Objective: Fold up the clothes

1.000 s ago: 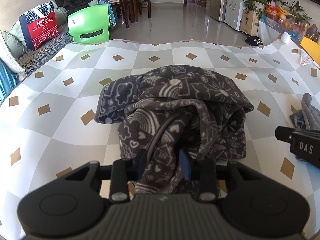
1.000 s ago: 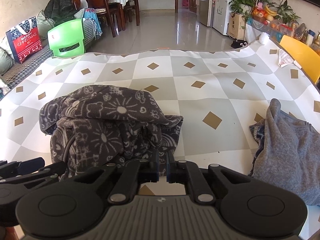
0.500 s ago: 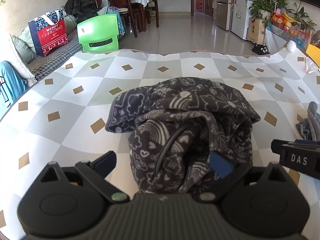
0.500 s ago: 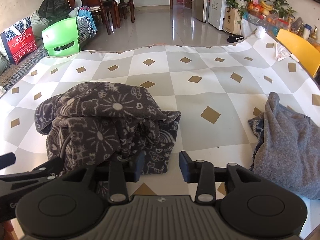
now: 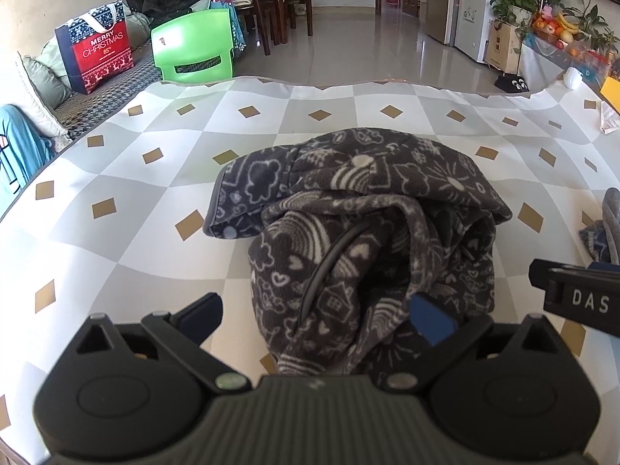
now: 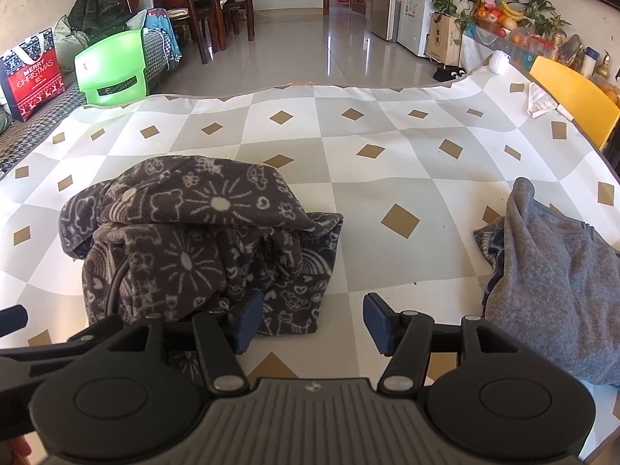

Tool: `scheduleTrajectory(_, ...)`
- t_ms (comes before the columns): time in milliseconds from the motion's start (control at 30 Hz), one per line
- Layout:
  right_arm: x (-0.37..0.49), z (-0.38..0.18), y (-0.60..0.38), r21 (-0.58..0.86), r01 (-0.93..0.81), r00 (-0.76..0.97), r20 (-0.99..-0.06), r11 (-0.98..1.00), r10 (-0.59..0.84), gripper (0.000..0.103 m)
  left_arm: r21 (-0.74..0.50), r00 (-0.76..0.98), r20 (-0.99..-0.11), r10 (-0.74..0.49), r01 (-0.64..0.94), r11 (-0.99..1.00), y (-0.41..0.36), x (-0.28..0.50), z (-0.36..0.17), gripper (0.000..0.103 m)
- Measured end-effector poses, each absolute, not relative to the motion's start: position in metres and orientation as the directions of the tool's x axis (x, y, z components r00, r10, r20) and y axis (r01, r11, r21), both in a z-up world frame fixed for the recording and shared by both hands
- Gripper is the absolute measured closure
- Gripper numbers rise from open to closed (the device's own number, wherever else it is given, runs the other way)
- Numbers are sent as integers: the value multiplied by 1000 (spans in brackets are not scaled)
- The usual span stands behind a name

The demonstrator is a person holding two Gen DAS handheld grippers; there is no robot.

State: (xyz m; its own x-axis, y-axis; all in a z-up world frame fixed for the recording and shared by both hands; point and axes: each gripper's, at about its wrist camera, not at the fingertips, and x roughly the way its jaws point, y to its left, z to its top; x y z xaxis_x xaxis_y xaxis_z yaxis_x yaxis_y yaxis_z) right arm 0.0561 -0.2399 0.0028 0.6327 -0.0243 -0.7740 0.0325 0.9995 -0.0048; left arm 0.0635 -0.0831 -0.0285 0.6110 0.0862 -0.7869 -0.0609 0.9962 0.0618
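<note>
**Both grippers let go of the folded fleece**

The bench (image 6: 387,178) carries the patterned fleece (image 5: 360,232), now a folded bundle near its front edge. A grey garment (image 6: 550,271) waits just to its right. Left gripper (image 5: 316,310): jaws have just spread wide, cloth between them unpinched. Right gripper (image 6: 314,319): jaws have just been opening, beside the bundle's corner. Both point steeply down.

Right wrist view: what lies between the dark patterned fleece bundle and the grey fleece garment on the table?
Nothing: only bare checked tablecloth separates the dark patterned fleece bundle from the grey fleece garment, shown in the right wrist view.
</note>
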Motion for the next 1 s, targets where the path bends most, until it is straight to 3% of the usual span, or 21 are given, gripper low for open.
scheduleTrajectory(433,61,-6,-234,-29,45,591,-805,999,-50,36,144,602,-787,136,-35,989,-82,64,-35,0)
scheduleTrajectory(1000,64,-14,-227,-56,38,563,-824,998,-68,34,117,644,-755,122,-51,992,-73,60,-26,0)
